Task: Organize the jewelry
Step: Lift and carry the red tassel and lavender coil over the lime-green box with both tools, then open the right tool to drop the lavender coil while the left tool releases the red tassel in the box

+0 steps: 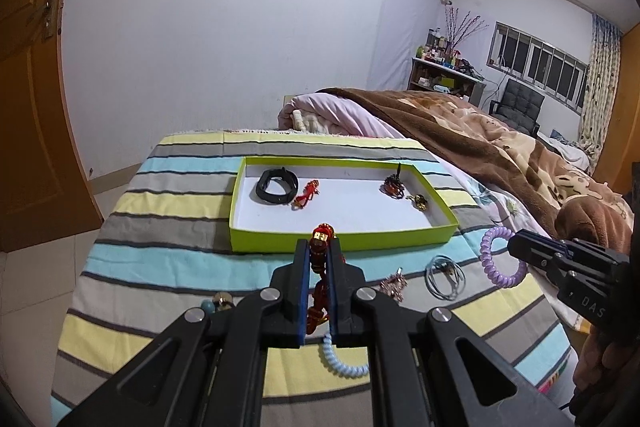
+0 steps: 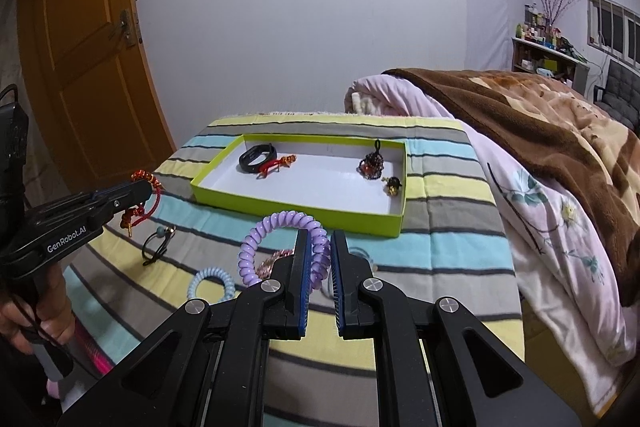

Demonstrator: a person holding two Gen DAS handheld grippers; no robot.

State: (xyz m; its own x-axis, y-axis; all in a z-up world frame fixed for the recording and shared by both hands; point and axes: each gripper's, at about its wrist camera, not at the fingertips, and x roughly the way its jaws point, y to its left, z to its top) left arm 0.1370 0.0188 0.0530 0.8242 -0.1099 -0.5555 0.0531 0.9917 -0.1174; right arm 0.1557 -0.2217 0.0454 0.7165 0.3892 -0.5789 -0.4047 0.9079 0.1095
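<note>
My left gripper (image 1: 319, 251) is clamped on a red beaded charm (image 1: 320, 247), held above the striped cloth (image 1: 160, 267) just short of the green tray (image 1: 340, 241). My right gripper (image 2: 319, 251) pinches the purple coil bracelet (image 2: 280, 223), also lifted near the tray's front wall.

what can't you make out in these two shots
- Light blue coil band: left wrist view, partly behind the left gripper.
- Pink sparkly piece: right wrist view, mostly behind the purple coil band and the right gripper.
- Small gold charm in the green tray: too small.
</note>
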